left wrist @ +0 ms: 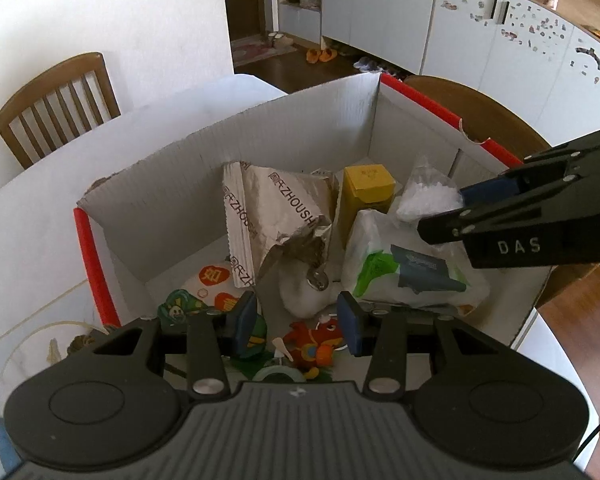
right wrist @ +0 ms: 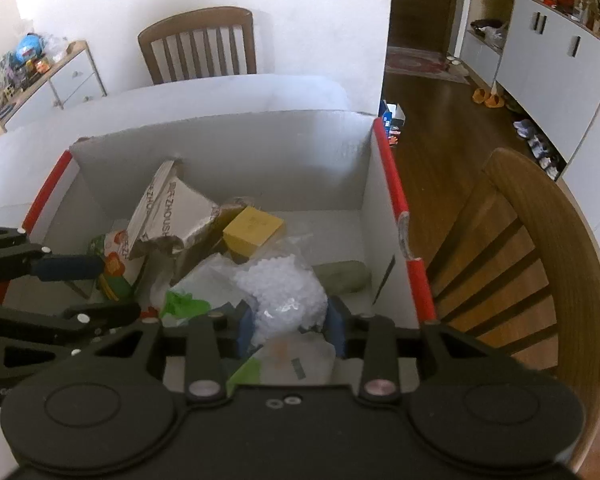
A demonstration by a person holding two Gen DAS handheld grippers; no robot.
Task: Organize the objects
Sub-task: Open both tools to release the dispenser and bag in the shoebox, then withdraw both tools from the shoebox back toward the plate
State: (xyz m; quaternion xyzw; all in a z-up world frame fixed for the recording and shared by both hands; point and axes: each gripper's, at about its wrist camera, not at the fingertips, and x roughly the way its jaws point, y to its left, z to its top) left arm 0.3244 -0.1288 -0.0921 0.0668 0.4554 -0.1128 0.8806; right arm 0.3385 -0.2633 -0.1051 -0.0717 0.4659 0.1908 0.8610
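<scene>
The right gripper (right wrist: 291,326) grips a soft, light, slippery bag of white pellets (right wrist: 282,294) inside the box (right wrist: 392,188), at four o'clock from the yellow carton (right wrist: 253,229); the left gripper (left wrist: 296,326) is open and empty.

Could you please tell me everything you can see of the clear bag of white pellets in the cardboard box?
The bag of white pellets is a thin, crinkled clear plastic pouch, bulging with small white beads and loosely gathered at its top. It sits between the blue pads of the right gripper; the pads appear to press its sides. It is over a white and green soft pack, beside the yellow carton, near the right wall of the cardboard box. Its underside is hidden.
</scene>
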